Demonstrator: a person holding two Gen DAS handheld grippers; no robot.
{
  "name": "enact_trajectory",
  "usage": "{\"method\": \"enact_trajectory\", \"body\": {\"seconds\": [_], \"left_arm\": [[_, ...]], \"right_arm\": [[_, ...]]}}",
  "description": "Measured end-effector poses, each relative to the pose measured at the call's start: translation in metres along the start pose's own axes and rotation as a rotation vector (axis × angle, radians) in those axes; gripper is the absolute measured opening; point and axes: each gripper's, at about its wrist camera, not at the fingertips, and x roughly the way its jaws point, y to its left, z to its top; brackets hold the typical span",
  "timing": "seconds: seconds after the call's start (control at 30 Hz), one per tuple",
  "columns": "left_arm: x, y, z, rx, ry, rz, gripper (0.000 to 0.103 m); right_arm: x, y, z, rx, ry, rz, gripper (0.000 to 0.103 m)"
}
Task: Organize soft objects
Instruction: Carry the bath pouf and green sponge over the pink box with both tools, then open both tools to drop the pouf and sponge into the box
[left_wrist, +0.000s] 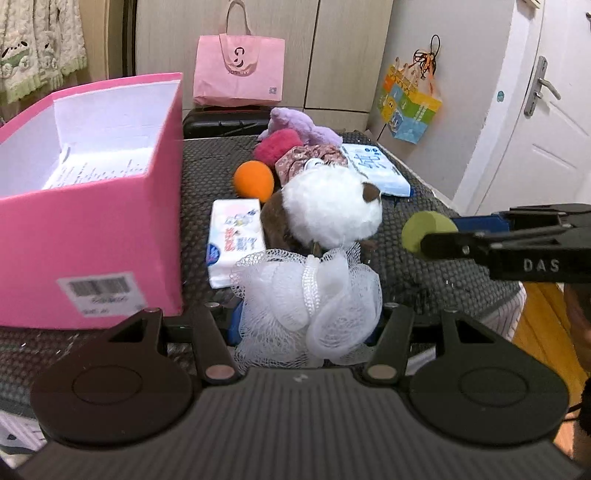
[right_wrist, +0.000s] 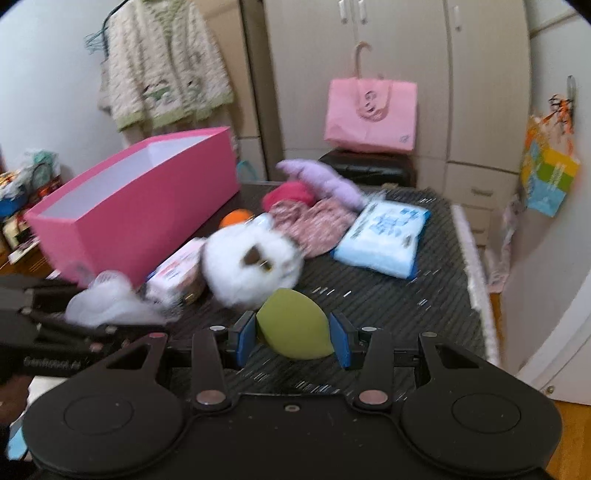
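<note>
Your right gripper (right_wrist: 293, 334) is clamped on the green sponge (right_wrist: 295, 323) at lower centre, its blue pads pressing both sides. Your left gripper (left_wrist: 306, 325) looks closed on the white mesh pouf (left_wrist: 310, 302), though its fingertips are hidden behind the netting. The pink box (left_wrist: 110, 236) sits open at the left of both views, nearer your left hand, its long axis running away toward the upper frame.
</note>
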Motion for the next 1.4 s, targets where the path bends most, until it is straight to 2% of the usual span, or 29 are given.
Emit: {"method": "enact_trajectory", "body": {"seconds": [0.27,0.47,0.53,0.67,0.8,0.93,1.13,1.27,1.4], "left_arm": [[-0.027,0.019,-0.006,0.018,0.063,0.010,0.053],[-0.049,0.046,0.011,0.013,0.103,0.021,0.053],[-0.059,0.056,0.017,0.014,0.093,0.024,0.053],[-0.085,0.070,0.036,0.037,0.023,0.013,0.053],[-0.096,0.084,0.055,0.052,-0.020,0.014,0.053],[-0.084,0.105,0.078,0.031,-0.007,0.013,0.053],[-0.041,0.146,0.120,-0.051,0.052,0.035,0.053],[-0.002,0.176,0.149,-0.116,0.108,0.061,0.053],[0.028,0.203,0.166,-0.186,0.120,0.101,0.053]], "right_arm": [[-0.019,0.032,-0.004,-0.023,0.012,0.141,0.049],[-0.031,0.054,0.018,-0.046,0.041,0.263,0.049],[-0.032,0.064,0.029,-0.069,0.037,0.289,0.049],[-0.028,0.082,0.050,-0.117,0.010,0.315,0.049],[-0.011,0.097,0.071,-0.159,-0.023,0.300,0.049],[0.010,0.108,0.096,-0.190,-0.060,0.316,0.049],[0.057,0.122,0.142,-0.270,-0.077,0.298,0.049],[0.100,0.128,0.171,-0.338,-0.025,0.280,0.049],[0.132,0.142,0.186,-0.462,0.019,0.284,0.050]]}}
